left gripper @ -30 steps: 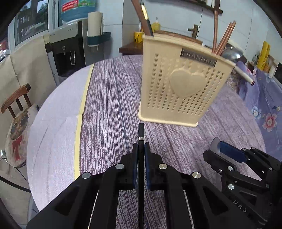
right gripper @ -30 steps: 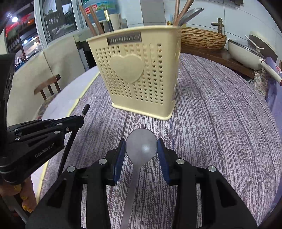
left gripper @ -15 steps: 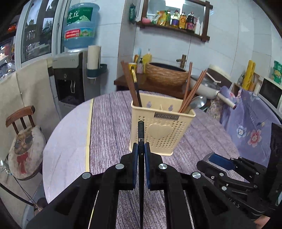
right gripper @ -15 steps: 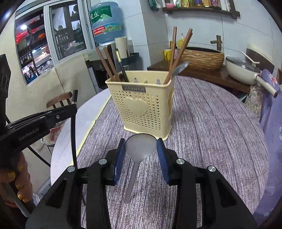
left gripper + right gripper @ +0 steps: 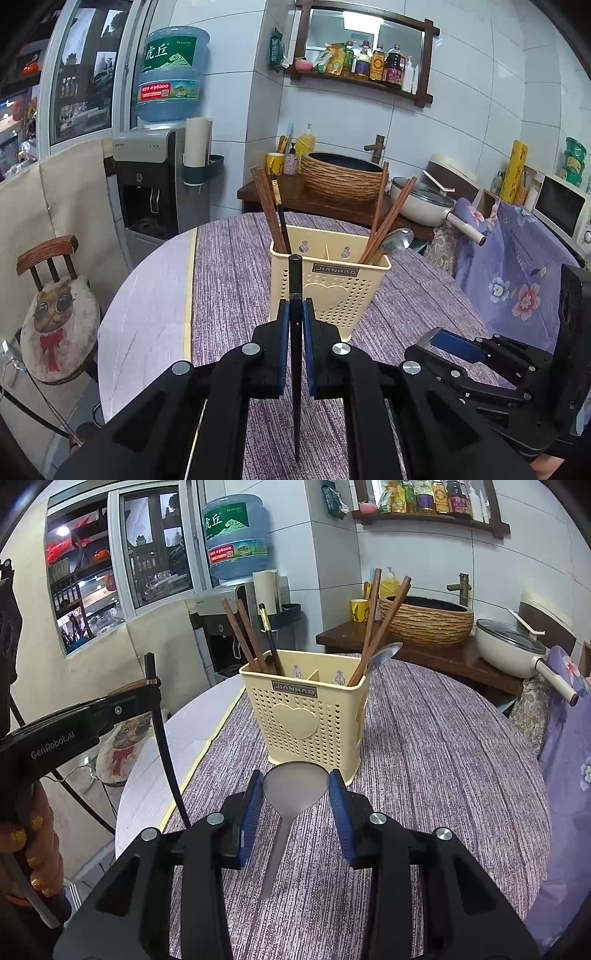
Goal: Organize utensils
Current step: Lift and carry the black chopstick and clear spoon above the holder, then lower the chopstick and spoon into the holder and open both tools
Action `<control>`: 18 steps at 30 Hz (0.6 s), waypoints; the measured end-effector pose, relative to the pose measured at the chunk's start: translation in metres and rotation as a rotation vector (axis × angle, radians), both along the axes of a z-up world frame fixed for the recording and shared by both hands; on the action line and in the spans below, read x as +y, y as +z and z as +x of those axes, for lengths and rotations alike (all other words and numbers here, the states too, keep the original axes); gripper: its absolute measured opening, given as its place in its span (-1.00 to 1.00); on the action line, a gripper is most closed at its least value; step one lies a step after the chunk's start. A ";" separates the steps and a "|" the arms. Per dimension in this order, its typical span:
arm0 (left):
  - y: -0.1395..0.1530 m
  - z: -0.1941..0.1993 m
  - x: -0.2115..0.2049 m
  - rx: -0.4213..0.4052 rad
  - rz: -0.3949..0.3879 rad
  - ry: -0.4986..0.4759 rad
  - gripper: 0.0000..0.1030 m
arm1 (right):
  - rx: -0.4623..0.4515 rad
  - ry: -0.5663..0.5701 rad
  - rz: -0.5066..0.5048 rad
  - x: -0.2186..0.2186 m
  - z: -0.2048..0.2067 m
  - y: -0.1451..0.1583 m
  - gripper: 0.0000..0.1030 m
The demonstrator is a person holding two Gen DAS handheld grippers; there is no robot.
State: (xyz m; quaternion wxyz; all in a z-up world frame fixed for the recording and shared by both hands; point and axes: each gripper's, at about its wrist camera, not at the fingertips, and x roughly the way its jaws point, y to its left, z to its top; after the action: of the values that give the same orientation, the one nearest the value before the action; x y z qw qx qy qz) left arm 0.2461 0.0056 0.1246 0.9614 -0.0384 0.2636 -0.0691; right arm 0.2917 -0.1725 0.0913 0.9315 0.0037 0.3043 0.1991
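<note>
Both tongs had risen since the earlier frames, so the cream utensil holder (image 5: pixel 330 284), once looming close, now sat lower and farther off with its open top in view. It stood upright on the purple-striped counter (image 5: pixel 443 757), divided inside, with brown chopsticks and a dark one in its left compartment and chopsticks plus a metal spoon in its right. The left tongs (image 5: pixel 295 325) were pinched nearly shut on a black chopstick (image 5: pixel 294 280), held roughly upright with its top end above the pads and its long tip hanging below. The right tongs (image 5: pixel 295 805) stood partly open, clamped across the bowl of a steel spoon (image 5: pixel 295 786), its handle drooping toward the counter. Both utensils looked stiff and light; the chopstick was thin and smooth and could probably pivot in the pads, while the rounded, polished spoon bowl seemed a slippery hold, likely to twist, and a grip at the neck or handle would probably be steadier. Far behind the counter were a woven basket (image 5: pixel 341 181), a white pan (image 5: pixel 511 646) and a water dispenser (image 5: pixel 147 192); a cushioned chair (image 5: pixel 55 314) stood at the left.
</note>
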 end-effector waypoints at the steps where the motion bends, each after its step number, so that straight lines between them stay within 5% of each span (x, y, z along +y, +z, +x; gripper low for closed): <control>1: 0.002 0.000 0.000 -0.003 -0.001 -0.001 -0.84 | -0.008 0.003 -0.001 0.001 0.000 0.003 -0.28; 10: 0.037 0.009 -0.002 -0.054 -0.009 -0.013 -0.84 | -0.122 0.001 -0.025 0.008 0.013 0.051 -0.28; 18: 0.129 0.029 -0.004 -0.190 -0.022 0.004 -0.84 | -0.249 -0.062 -0.043 0.013 0.055 0.130 -0.28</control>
State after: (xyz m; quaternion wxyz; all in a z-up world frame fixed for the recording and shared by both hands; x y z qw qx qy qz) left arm 0.2755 0.0013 0.2534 0.9818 -0.0426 0.1702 -0.0733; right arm 0.3463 -0.1592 0.2215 0.9676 -0.0314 0.1904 0.1625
